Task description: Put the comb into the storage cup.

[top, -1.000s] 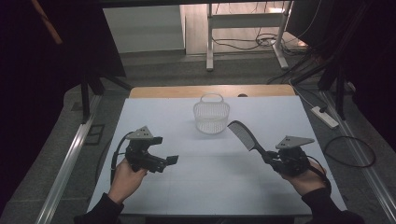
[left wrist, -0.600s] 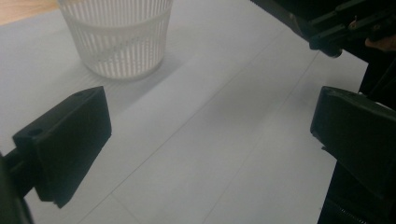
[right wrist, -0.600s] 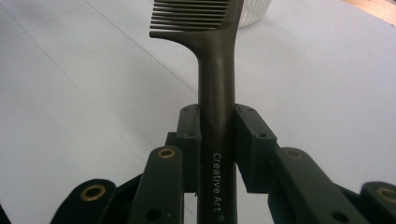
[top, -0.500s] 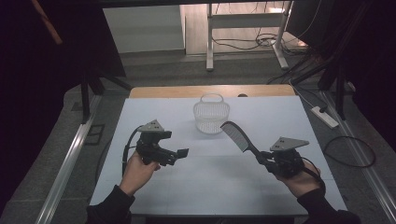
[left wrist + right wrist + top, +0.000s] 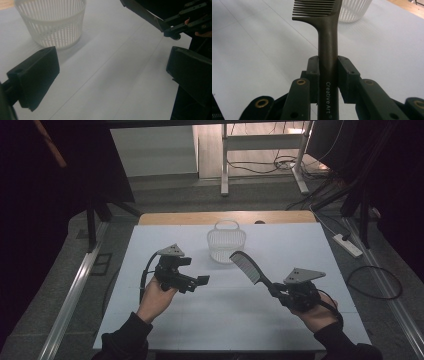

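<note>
Over the white surface [image 5: 165, 245], right gripper [image 5: 278, 292] jaws clamped on the comb [image 5: 248, 266] handle, teeth end raised and pointing toward the basket [image 5: 226, 240], not touching it; left gripper [image 5: 199, 282] jaws wide open, nothing between, hovering left of the comb

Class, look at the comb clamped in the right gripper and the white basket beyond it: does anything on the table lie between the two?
Nothing visible does. The comb points toward the white basket over bare table; the left gripper stands off to the side, open.
</note>
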Tool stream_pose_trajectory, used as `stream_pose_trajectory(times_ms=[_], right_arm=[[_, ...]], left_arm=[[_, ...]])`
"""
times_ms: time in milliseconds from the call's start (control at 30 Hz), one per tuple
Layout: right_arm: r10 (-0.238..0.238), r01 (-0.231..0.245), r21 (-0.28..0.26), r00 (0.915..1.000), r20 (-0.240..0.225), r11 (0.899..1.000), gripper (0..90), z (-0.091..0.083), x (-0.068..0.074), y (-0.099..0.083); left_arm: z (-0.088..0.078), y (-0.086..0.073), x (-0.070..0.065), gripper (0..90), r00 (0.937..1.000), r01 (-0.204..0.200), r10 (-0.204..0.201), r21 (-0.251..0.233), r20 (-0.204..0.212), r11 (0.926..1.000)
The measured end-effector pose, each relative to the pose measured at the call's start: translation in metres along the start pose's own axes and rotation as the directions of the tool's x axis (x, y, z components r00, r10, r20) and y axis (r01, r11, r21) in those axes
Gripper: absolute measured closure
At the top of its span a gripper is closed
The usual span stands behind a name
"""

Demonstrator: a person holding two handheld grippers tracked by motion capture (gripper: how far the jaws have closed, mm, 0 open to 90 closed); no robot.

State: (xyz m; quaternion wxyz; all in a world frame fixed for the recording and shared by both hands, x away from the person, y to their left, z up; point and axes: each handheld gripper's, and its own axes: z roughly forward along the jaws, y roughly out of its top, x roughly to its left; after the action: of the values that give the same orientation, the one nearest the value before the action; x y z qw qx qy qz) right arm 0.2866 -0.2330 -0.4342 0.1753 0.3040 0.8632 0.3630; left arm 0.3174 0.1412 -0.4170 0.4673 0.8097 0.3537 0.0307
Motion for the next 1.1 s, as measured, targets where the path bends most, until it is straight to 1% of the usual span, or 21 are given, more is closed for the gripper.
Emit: stream_pose_trajectory(times_ms=[100,233,467,700,833,900,1033,1100], right_arm=[[-0.002,0.002,-0.006,1.0000,-0.003,1.000,72.4,0.001,0.003,0.002],[-0.016,0.016,-0.017,0.9999,0.001,1.000,72.4,0.002,0.007,0.004],[-0.019,0.019,-0.034,0.9998,0.000,0.999,72.4,0.003,0.012,0.006],[-0.029,0.028,-0.048,0.9996,-0.004,0.998,72.4,0.006,0.018,0.008],[-0.038,0.038,-0.056,0.9992,-0.009,0.998,72.4,0.008,0.023,0.009],[-0.045,0.044,-0.059,0.9989,-0.011,0.997,72.3,0.009,0.026,0.009],[-0.058,0.056,-0.060,0.9982,-0.018,0.997,72.4,0.012,0.034,0.010],[-0.061,0.060,-0.061,0.9980,-0.020,0.996,72.4,0.013,0.036,0.010]], left_arm=[[0.003,0.003,0.000,0.0,1.0000,0.004,-0.004,0.001,0.008,1.0000],[0.008,0.007,0.000,0.0,0.9995,0.007,-0.007,0.002,0.029,1.0000],[0.019,0.012,-0.002,0.0,0.9986,0.020,-0.020,0.000,0.048,0.9998],[0.025,0.010,-0.006,0.0,0.9981,0.029,-0.028,-0.005,0.055,0.9996],[0.028,0.008,-0.007,0.0,0.9977,0.041,-0.041,0.005,0.053,0.9992],[0.030,0.008,-0.008,0.0,0.9968,0.057,-0.057,0.007,0.056,0.9984],[0.033,0.008,-0.010,0.0,0.9969,0.054,-0.055,0.027,0.056,0.9982],[0.034,0.008,-0.010,0.0,0.9958,0.059,-0.061,0.026,0.069,0.9979]])
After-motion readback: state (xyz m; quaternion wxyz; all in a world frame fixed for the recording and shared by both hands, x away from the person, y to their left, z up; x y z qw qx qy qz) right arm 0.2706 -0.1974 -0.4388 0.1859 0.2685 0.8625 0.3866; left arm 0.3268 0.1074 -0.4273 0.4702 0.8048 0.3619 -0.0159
